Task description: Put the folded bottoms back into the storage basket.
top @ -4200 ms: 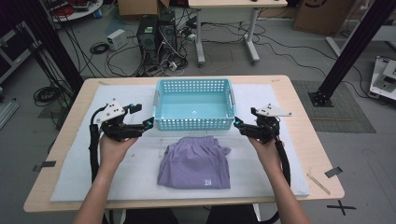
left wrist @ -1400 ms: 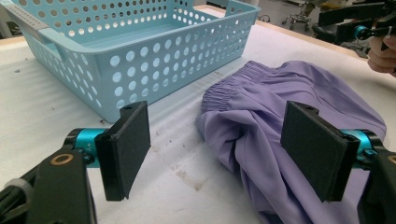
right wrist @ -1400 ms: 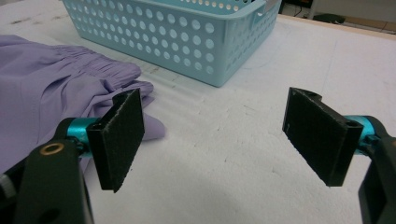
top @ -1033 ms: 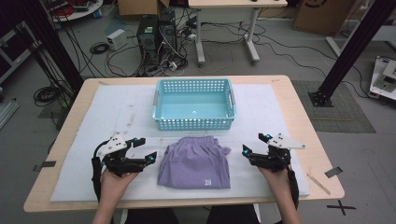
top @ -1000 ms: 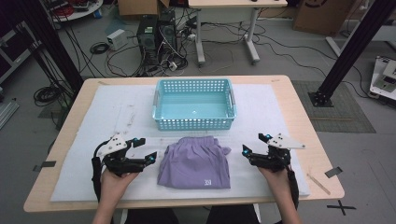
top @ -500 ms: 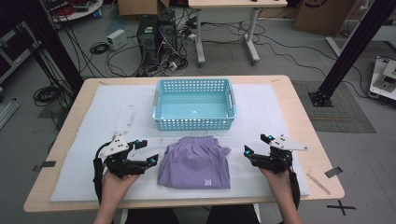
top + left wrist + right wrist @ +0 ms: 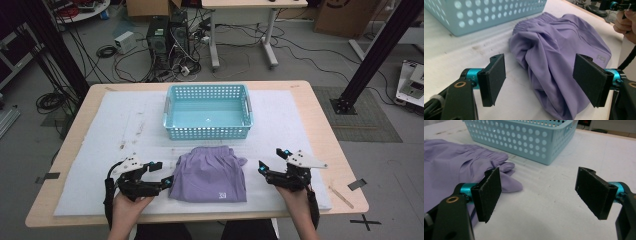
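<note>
A white mat [image 7: 115, 130] is covering most of the wooden desk [image 7: 325, 130] I am sitting at. Beyond the desk's far edge, cables are sprawling over the grey floor [image 7: 295, 60] around a dark computer tower [image 7: 159, 35], and a second desk on white legs [image 7: 240, 30] is standing farther back. A black frame post [image 7: 380, 50] is leaning up at the far right. A light blue perforated basket [image 7: 208, 111] is sitting on the mat at the middle far side. Just nearer to me, a folded purple garment [image 7: 210, 175] is lying flat, its gathered waistband facing the basket and a small pale logo near my edge. I am holding my left tongs [image 7: 164, 172] low over the mat just beside the garment's left edge, jaws standing wide apart; in the left gripper view [image 7: 539, 77] the cloth's edge is lying between them, untouched. My right tongs [image 7: 270, 162] are hovering near the garment's right side, also spread wide, with bare mat between the jaws in the right gripper view [image 7: 539, 195]. Both my forearms are coming in from the near edge, hands wrapped around the handles.
</note>
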Motion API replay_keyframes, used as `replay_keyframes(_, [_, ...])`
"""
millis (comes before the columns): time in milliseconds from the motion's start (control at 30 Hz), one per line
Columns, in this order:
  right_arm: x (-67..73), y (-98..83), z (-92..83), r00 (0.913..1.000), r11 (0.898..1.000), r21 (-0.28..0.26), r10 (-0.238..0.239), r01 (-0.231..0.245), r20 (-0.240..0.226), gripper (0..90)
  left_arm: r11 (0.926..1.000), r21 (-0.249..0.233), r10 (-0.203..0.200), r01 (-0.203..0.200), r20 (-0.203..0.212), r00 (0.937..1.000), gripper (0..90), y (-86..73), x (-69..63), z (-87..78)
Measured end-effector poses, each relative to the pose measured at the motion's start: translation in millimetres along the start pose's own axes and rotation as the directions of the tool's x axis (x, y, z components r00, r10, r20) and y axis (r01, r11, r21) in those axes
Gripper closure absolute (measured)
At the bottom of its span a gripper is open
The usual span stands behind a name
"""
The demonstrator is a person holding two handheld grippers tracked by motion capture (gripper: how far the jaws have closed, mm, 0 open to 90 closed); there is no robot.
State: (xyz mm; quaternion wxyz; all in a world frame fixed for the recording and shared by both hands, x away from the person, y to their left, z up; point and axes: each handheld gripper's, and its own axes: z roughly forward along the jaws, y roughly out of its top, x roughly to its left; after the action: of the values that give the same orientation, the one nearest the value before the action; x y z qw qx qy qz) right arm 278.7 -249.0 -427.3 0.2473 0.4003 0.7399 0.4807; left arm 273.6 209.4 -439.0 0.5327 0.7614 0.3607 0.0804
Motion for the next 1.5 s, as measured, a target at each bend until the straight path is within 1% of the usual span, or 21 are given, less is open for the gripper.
replay_keyframes(133, [7.9, -1.1, 0.9, 0.9997, 1.0, 0.005, -0.003, 0.003, -0.023, 21.7, 0.9998, 0.022, 0.0, -0.001, 0.01, 0.9999, 28.2, 0.5, -1.8, 7.6])
replay_keyframes(167, [9.7, -1.2, 1.4, 0.9994, 1.0, 0.004, -0.001, 0.001, -0.034, 21.7, 0.9996, 0.028, 0.003, -0.004, 0.012, 0.9999, 29.2, 0.9, -2.1, 9.1])
replay_keyframes(267, [17.0, -1.0, 4.0, 0.9973, 1.0, 0.008, -0.004, 0.005, -0.073, 21.7, 0.9991, 0.04, -0.013, 0.013, 0.006, 0.9999, 29.3, 1.8, -2.3, 15.0])
replay_keyframes(300, [19.2, -0.8, 5.3, 0.9962, 1.0, 0.013, -0.004, 0.006, -0.086, 21.7, 0.999, 0.042, -0.015, 0.015, 0.002, 0.9999, 29.3, 2.0, -2.0, 16.4])
replay_keyframes(433, [29.4, -1.3, 11.7, 0.9938, 0.999, 0.048, -0.002, 0.007, -0.111, 21.9, 0.9979, 0.049, -0.042, 0.042, -0.013, 0.999, 29.3, 2.3, -1.5, 20.5])
replay_keyframes(467, [32.5, -1.8, 14.4, 0.9919, 0.998, 0.062, 0.009, -0.001, -0.127, 22.0, 0.9977, 0.052, -0.042, 0.043, -0.014, 0.999, 29.3, 2.4, -1.4, 21.3])
replay_keyframes(500, [34.8, -2.4, 16.8, 0.9876, 0.997, 0.072, 0.012, -0.001, -0.157, 25.6, 0.9976, 0.052, -0.046, 0.046, -0.013, 0.9989, 29.3, 2.5, -2.0, 22.2])
replay_keyframes(533, [36.5, -2.8, 18.4, 0.9847, 0.997, 0.08, 0.009, 0.005, -0.174, 32.5, 0.9975, 0.056, -0.043, 0.043, -0.013, 0.999, 29.4, 2.7, -2.7, 23.1])
replay_keyframes(567, [38.5, -3.2, 20.5, 0.9806, 0.996, 0.09, 0.006, 0.012, -0.196, 34.8, 0.9971, 0.062, -0.045, 0.046, -0.014, 0.9989, 30.4, 2.8, -3.5, 23.9])
replay_keyframes(600, [40.8, -3.3, 22.5, 0.9792, 0.995, 0.1, 0.011, 0.01, -0.202, 35.6, 0.997, 0.063, -0.044, 0.045, -0.014, 0.9989, 31.7, 2.7, -3.5, 25.0])
replay_keyframes(700, [44.1, -2.7, 30.5, 0.9772, 0.989, 0.15, 0.043, -0.011, -0.208, 35.8, 0.9957, 0.071, -0.058, 0.059, -0.021, 0.9981, 32.2, 2.6, -1.2, 27.2])
replay_keyframes(767, [45.3, -3.1, 34.4, 0.9745, 0.984, 0.174, 0.058, -0.02, -0.217, 35.5, 0.9942, 0.072, -0.079, 0.08, -0.022, 0.9967, 32.2, 2.7, 0.3, 27.4])
replay_keyframes(833, [45.9, -2.8, 37.4, 0.9743, 0.981, 0.193, 0.069, -0.027, -0.214, 36.6, 0.9933, 0.07, -0.091, 0.093, -0.024, 0.9955, 32.2, 2.6, 0.2, 27.4])
replay_keyframes(933, [47.7, -1.9, 41.0, 0.9736, 0.975, 0.218, 0.08, -0.032, -0.214, 40.8, 0.9925, 0.081, -0.089, 0.091, -0.028, 0.9956, 32.3, 2.7, -1.3, 29.3])
replay_keyframes(1033, [50.4, -1.2, 44.5, 0.9728, 0.969, 0.246, 0.091, -0.037, -0.213, 41.9, 0.9907, 0.086, -0.104, 0.105, -0.02, 0.9944, 32.7, 3.0, -1.8, 30.1])
replay_keyframes(1100, [51.7, -0.9, 46.2, 0.9739, 0.965, 0.261, 0.092, -0.035, -0.208, 42.5, 0.9898, 0.092, -0.108, 0.109, -0.018, 0.994, 32.8, 3.3, -2.1, 30.5])
replay_keyframes(1200, [52.7, 0.1, 49.4, 0.9734, 0.956, 0.291, 0.099, -0.036, -0.207, 44.3, 0.988, 0.103, -0.112, 0.116, -0.039, 0.9929, 33.0, 2.8, -2.7, 32.5])
replay_keyframes(1267, [54.0, 0.5, 51.3, 0.9754, 0.952, 0.304, 0.092, -0.027, -0.201, 44.9, 0.9873, 0.111, -0.11, 0.114, -0.037, 0.9932, 32.9, 3.1, -3.1, 33.5])
replay_keyframes(1333, [55.0, 1.2, 53.8, 0.9769, 0.944, 0.328, 0.089, -0.021, -0.194, 45.0, 0.9853, 0.126, -0.113, 0.116, -0.033, 0.993, 33.7, 3.4, -3.5, 35.3])
replay_keyframes(1433, [55.8, 1.9, 57.0, 0.9726, 0.934, 0.356, 0.104, -0.023, -0.208, 45.8, 0.9807, 0.145, -0.128, 0.131, -0.029, 0.9914, 33.7, 3.9, -4.2, 38.5])
replay_keyframes(1500, [57.3, 2.3, 58.0, 0.9726, 0.932, 0.361, 0.103, -0.022, -0.208, 46.4, 0.9795, 0.148, -0.134, 0.136, -0.026, 0.9906, 33.7, 4.2, -3.7, 39.1])
